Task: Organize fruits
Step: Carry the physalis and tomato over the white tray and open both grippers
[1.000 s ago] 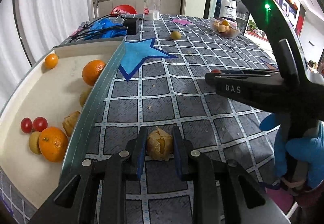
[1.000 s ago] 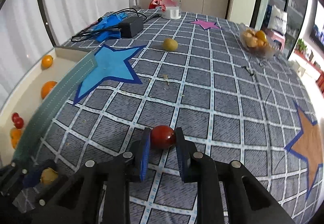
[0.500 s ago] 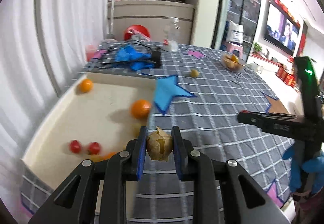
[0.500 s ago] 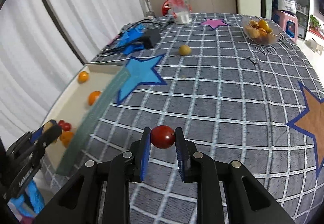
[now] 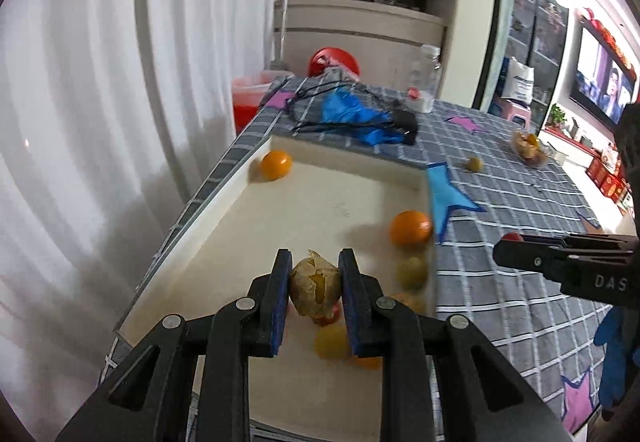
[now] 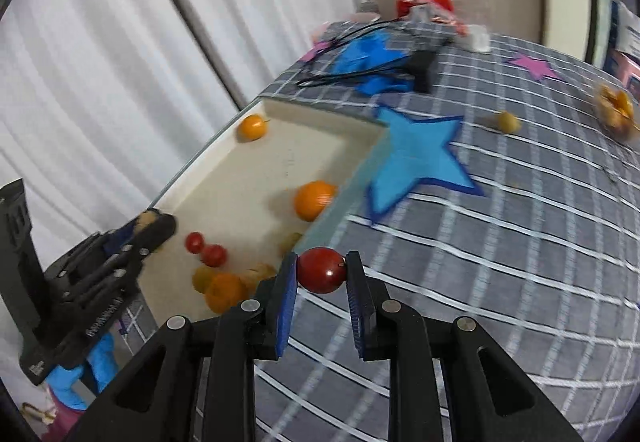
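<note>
The left gripper [image 5: 315, 284] pinches a papery husked fruit [image 5: 315, 288] between its blue pads, at lower centre of its view above the cream tray [image 5: 280, 226]; the right gripper [image 6: 321, 274] clamps a red cherry tomato [image 6: 321, 270], lower centre, over the grey checked tablecloth [image 6: 520, 242] just beside the tray's rim; oranges [image 6: 314, 199] lie in the tray; white curtains [image 5: 80, 82] fill the left; a cabinet [image 5: 356, 38] stands at upper centre.

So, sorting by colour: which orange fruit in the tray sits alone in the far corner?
The small orange in the tray's far left corner; the bigger orange sits against the right wall.
</note>
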